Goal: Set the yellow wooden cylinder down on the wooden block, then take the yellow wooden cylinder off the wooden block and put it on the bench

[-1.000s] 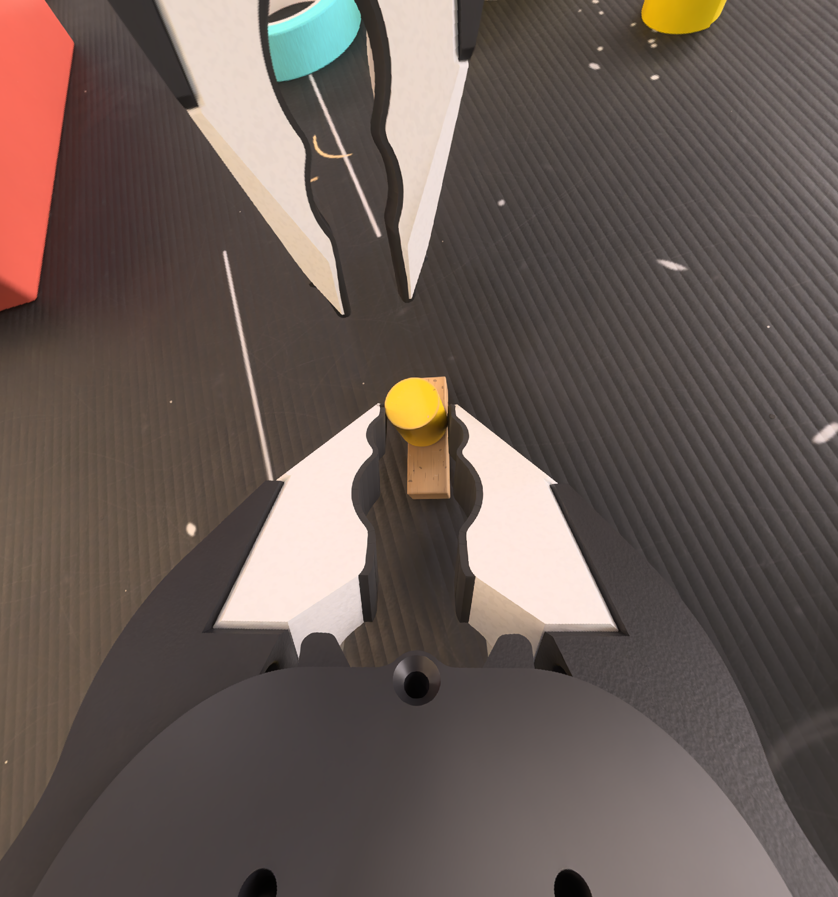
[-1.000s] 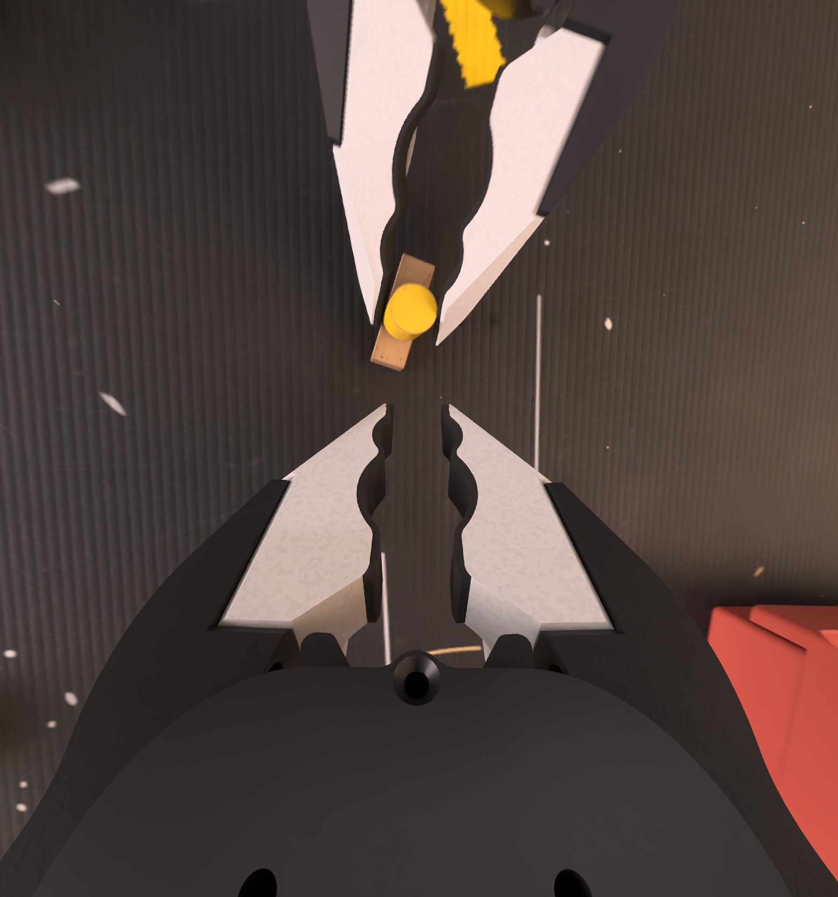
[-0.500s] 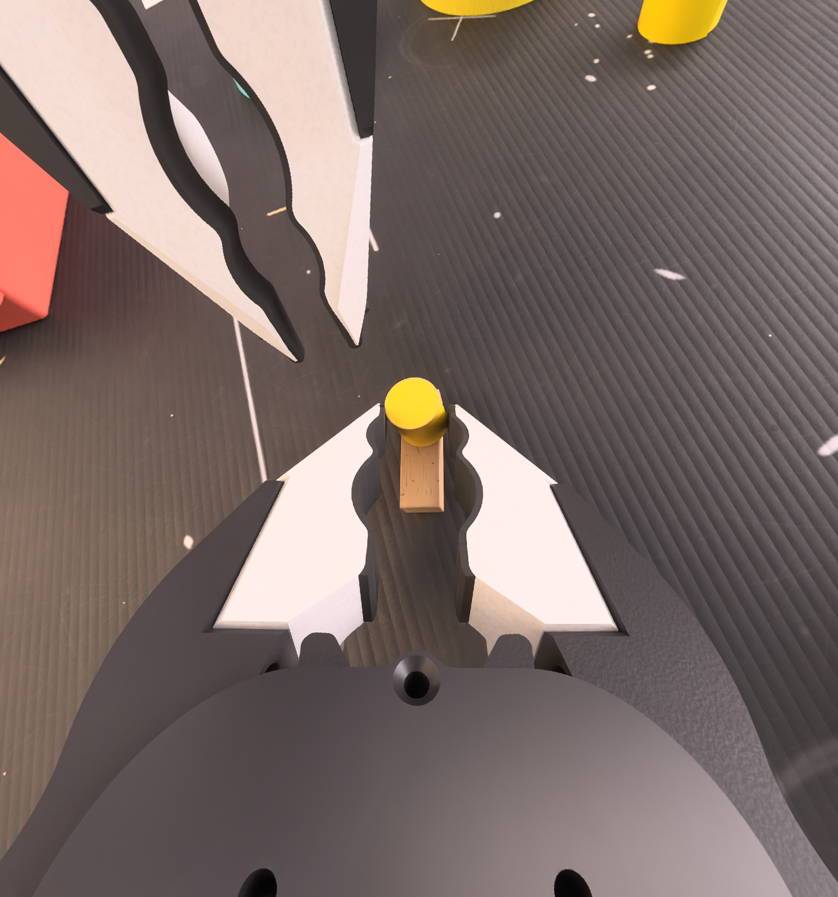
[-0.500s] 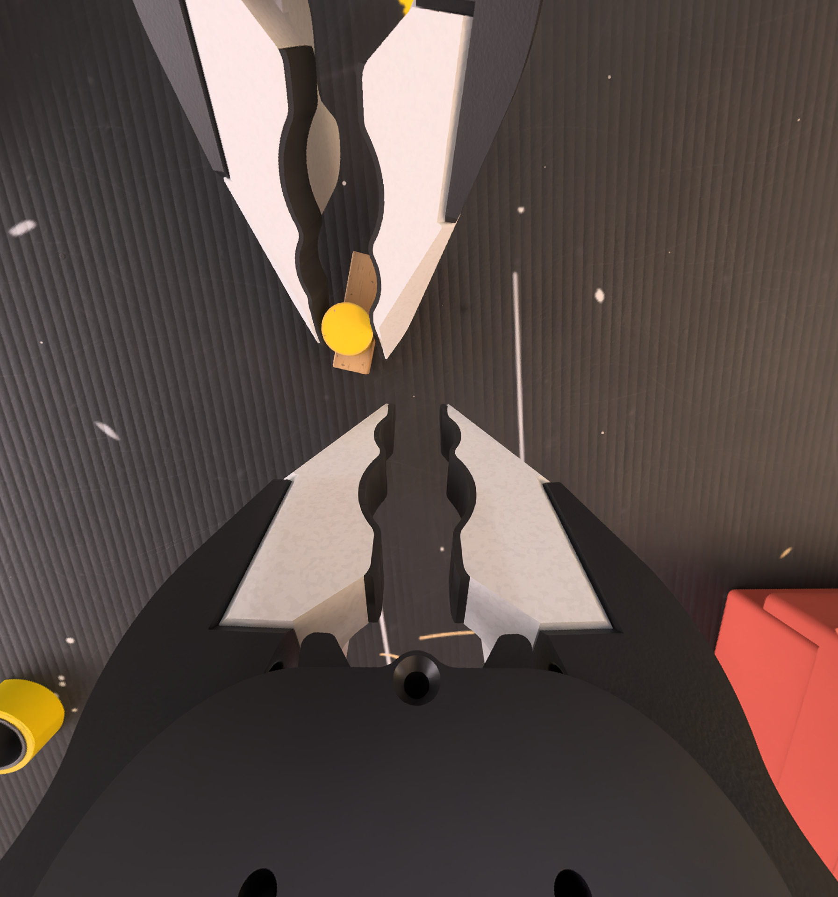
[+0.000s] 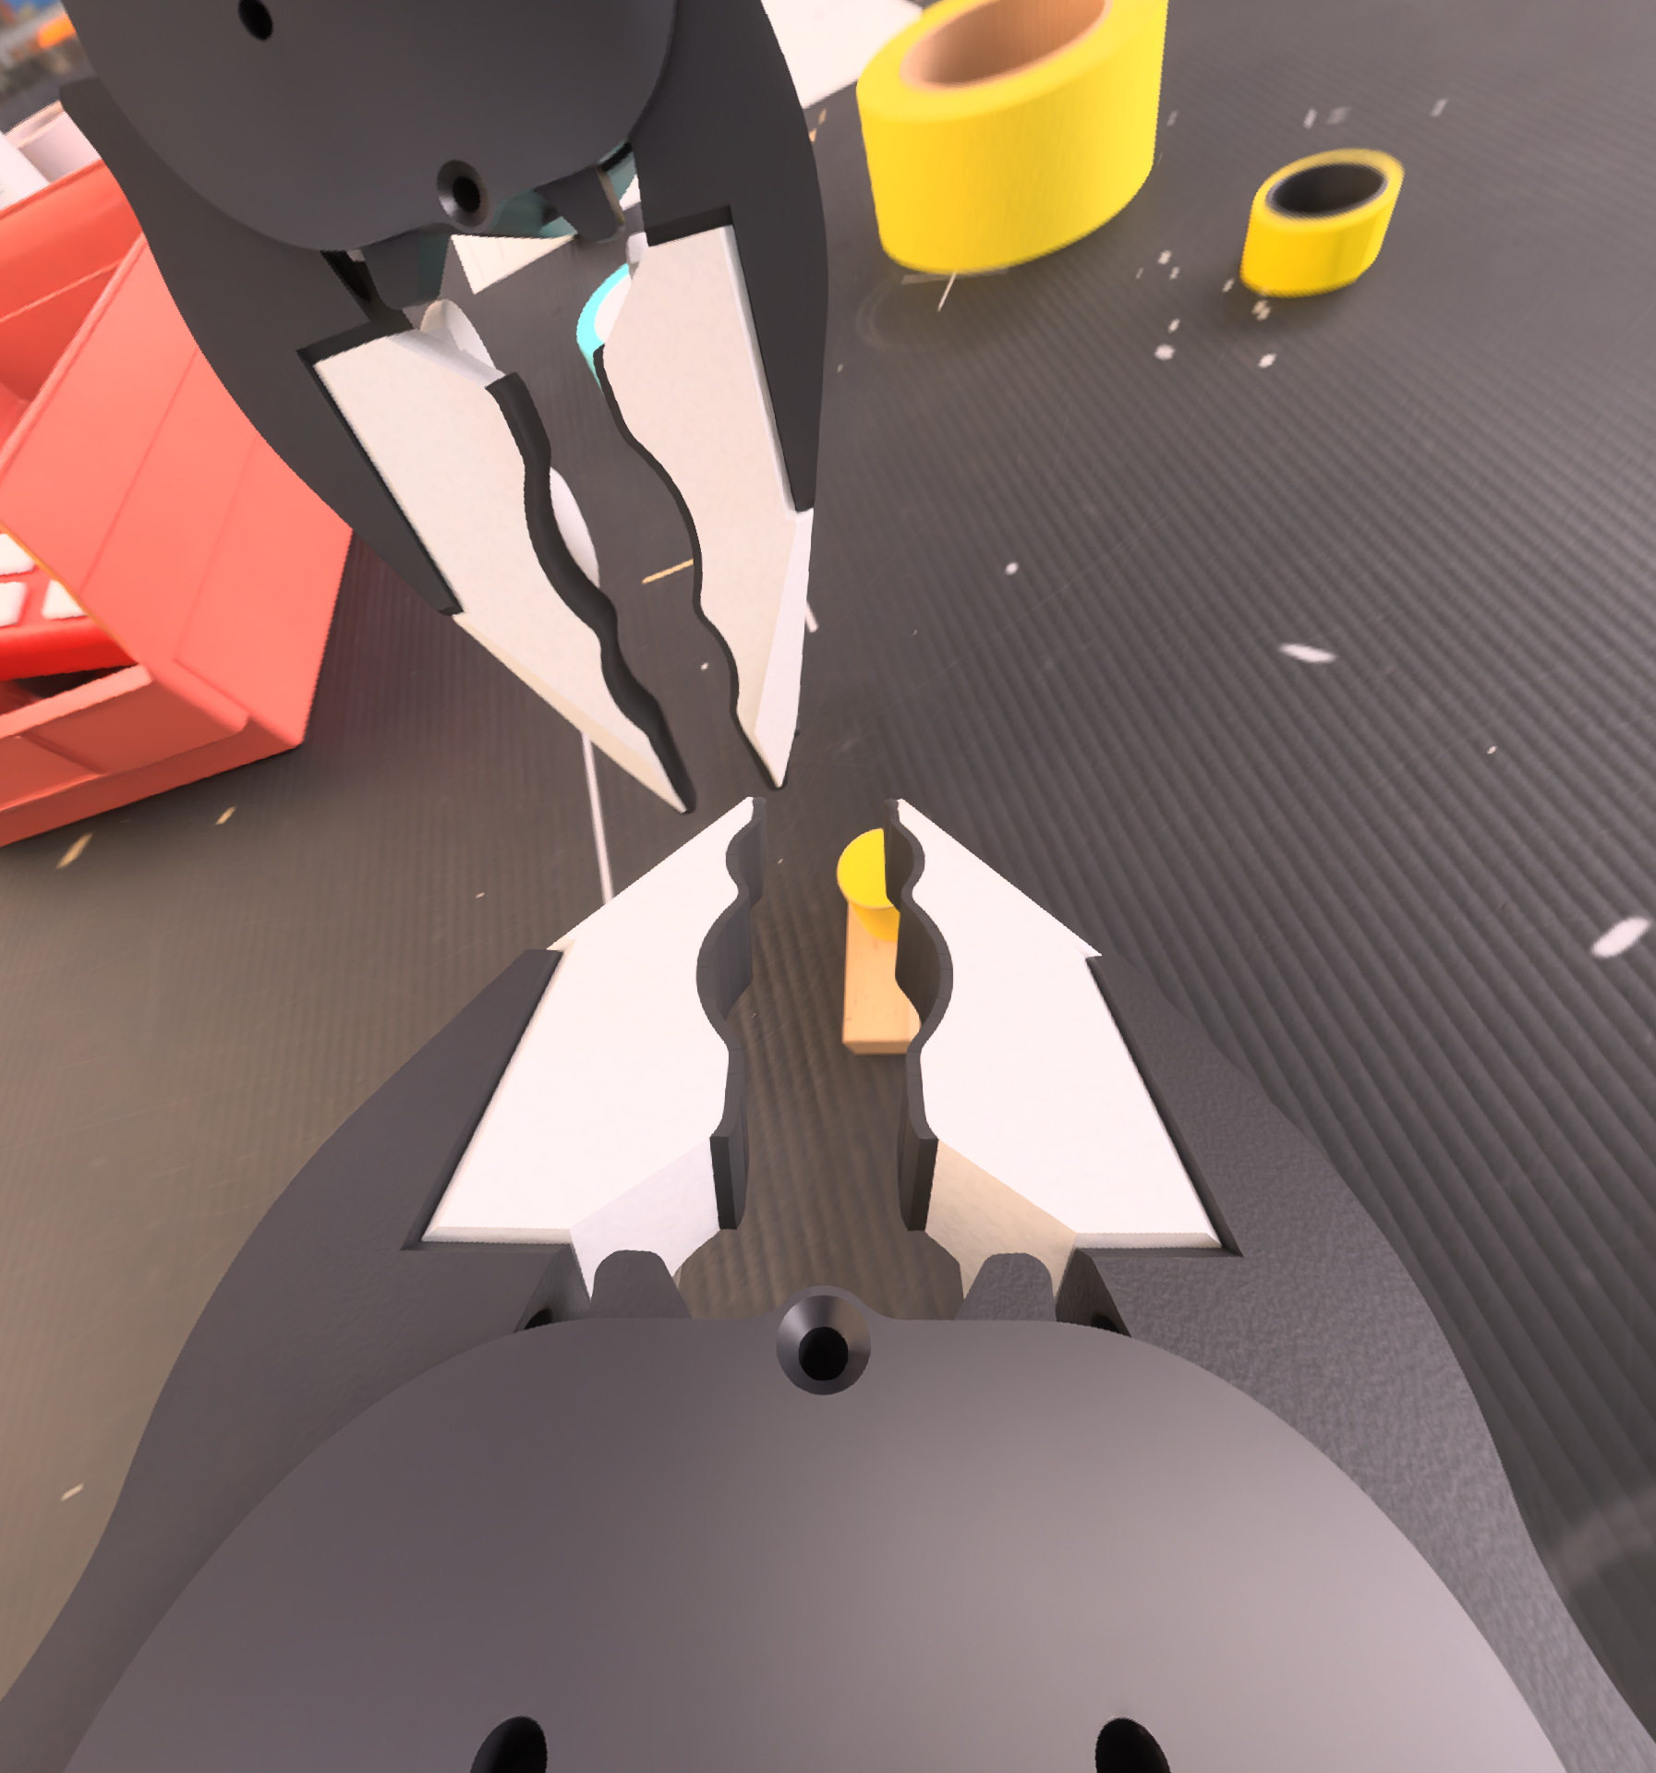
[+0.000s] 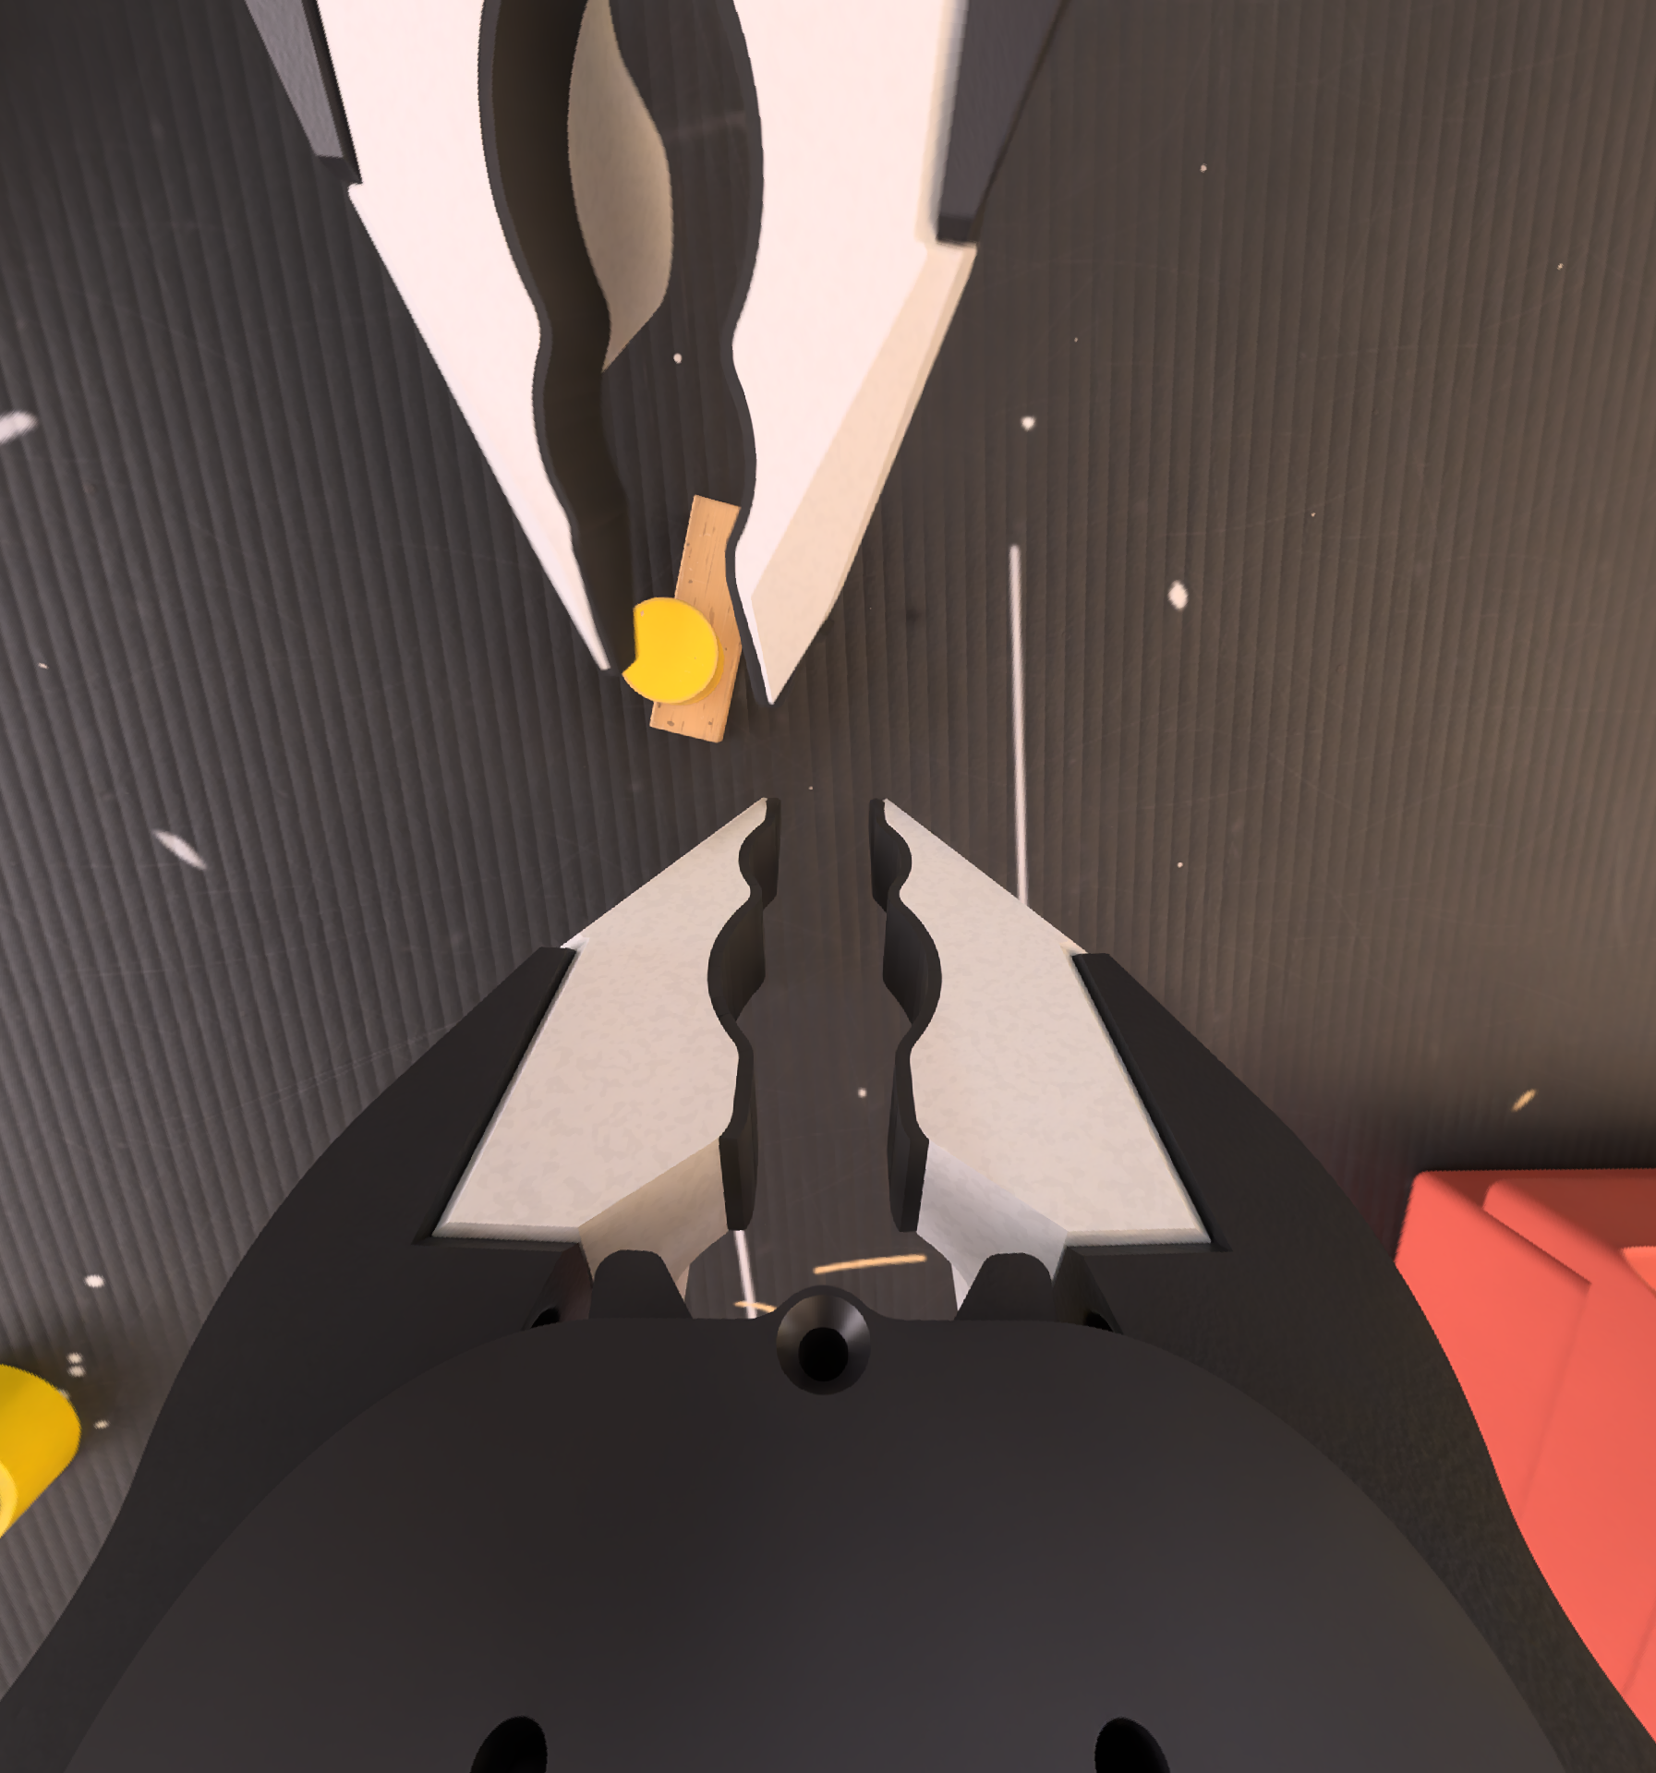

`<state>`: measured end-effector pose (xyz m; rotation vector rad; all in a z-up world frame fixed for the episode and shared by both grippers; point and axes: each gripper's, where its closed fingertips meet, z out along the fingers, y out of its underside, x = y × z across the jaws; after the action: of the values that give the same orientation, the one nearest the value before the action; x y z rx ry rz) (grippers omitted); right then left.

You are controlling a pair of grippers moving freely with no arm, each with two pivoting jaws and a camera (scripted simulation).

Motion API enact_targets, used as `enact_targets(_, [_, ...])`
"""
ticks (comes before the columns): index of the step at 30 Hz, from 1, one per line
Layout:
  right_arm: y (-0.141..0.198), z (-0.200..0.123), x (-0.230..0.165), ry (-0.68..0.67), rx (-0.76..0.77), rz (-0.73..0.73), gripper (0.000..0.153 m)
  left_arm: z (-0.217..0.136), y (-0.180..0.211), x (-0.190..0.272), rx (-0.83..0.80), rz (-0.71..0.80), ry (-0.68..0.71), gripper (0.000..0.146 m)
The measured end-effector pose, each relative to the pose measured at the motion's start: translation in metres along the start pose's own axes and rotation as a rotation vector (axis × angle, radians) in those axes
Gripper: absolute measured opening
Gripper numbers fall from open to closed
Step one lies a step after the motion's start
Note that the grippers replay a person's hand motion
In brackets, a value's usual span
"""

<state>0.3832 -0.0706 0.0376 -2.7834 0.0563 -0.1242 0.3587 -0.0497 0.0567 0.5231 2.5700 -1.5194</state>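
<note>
The yellow wooden cylinder (image 5: 860,863) stands upright on the far end of the wooden block (image 5: 872,1003), which lies flat on the dark ribbed bench. My left gripper (image 5: 824,804) is open and empty, above and a little left of the cylinder; its right finger hides part of the cylinder. In the right wrist view the cylinder (image 6: 675,652) and the block (image 6: 706,561) sit under the left gripper (image 6: 685,683). My right gripper (image 6: 822,804) is open and empty, facing the left one, its tips close to the left tips in the left wrist view (image 5: 730,794).
A red bin (image 5: 162,537) stands at the left and also shows in the right wrist view (image 6: 1572,1391). A large yellow tape roll (image 5: 1006,144) and a small yellow roll (image 5: 1323,225) stand at the back right. A teal roll (image 5: 593,321) is behind the right gripper.
My left gripper has moved up and left off the cylinder, which stays on the block. The right gripper has come closer, tip to tip with the left.
</note>
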Motion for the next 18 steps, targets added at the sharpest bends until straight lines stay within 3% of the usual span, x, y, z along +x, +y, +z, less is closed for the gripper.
enact_targets(3, [-0.001, -0.002, 0.0, -0.036, 0.029, 0.043, 0.018, -0.005, 0.004, 0.001, -0.033, -0.027, 0.033, 0.021])
enact_targets(7, [-0.001, -0.002, 0.0, -0.028, 0.031, 0.033, 0.017, 0.003, 0.017, 0.015, -0.106, -0.137, 0.132, 0.056])
enact_targets(8, [-0.001, -0.003, 0.0, -0.032, 0.036, 0.036, 0.017, 0.007, 0.019, 0.017, -0.127, -0.127, 0.128, 0.059])
enact_targets(12, [-0.001, -0.003, 0.0, -0.047, 0.046, 0.04, 0.017, 0.014, 0.023, 0.014, -0.191, -0.046, 0.069, 0.049])
enact_targets(18, [-0.001, -0.003, -0.001, -0.077, 0.049, 0.038, 0.015, 0.016, 0.028, 0.015, -0.293, -0.113, 0.044, 0.04])
